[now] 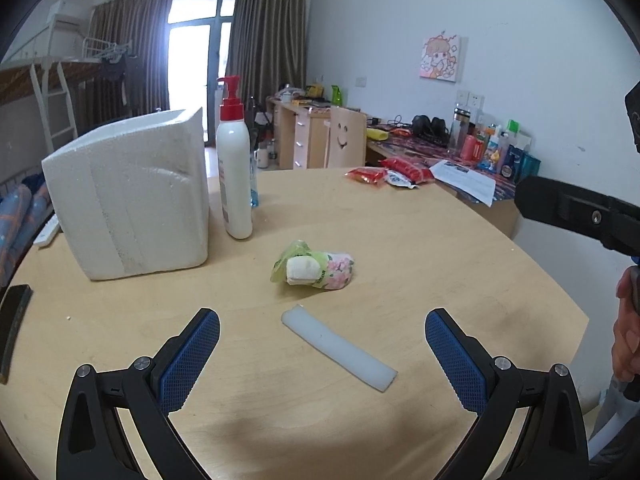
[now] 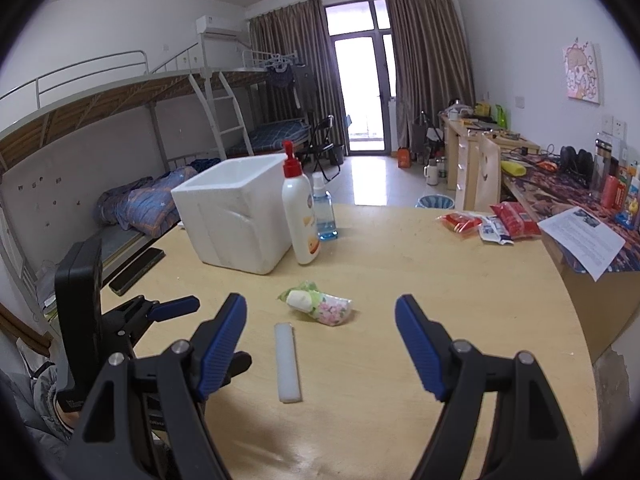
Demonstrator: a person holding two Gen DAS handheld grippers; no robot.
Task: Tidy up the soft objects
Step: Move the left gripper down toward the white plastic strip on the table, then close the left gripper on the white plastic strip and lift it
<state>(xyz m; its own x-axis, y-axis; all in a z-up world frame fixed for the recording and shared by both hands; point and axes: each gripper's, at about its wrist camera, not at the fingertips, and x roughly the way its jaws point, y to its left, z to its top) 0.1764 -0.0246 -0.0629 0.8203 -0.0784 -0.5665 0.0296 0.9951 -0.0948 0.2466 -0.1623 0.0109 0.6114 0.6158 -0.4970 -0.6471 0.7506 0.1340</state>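
A small floral tissue pack point(image 1: 317, 266) point(image 2: 320, 306) with white tissue showing lies mid-table. Nearer to me lies a flat white foam strip point(image 1: 339, 347) point(image 2: 287, 361). A white foam box point(image 1: 128, 196) point(image 2: 236, 212) stands at the back left. My left gripper point(image 1: 322, 332) is open above the table, and the strip lies between its blue pads without touching them. My right gripper point(image 2: 320, 320) is also open, with the strip and the tissue pack ahead between its fingers. In the right wrist view the left gripper point(image 2: 200, 330) shows at the lower left.
A white pump bottle point(image 1: 234, 168) point(image 2: 301, 216) and a blue liquid bottle point(image 2: 325, 210) stand beside the foam box. Red snack packets point(image 1: 390, 172) point(image 2: 490, 220) and a paper sheet point(image 2: 582, 240) lie at the far right. A dark flat object point(image 1: 14, 320) point(image 2: 138, 266) rests at the left edge. A person's hand point(image 1: 626, 328) shows far right.
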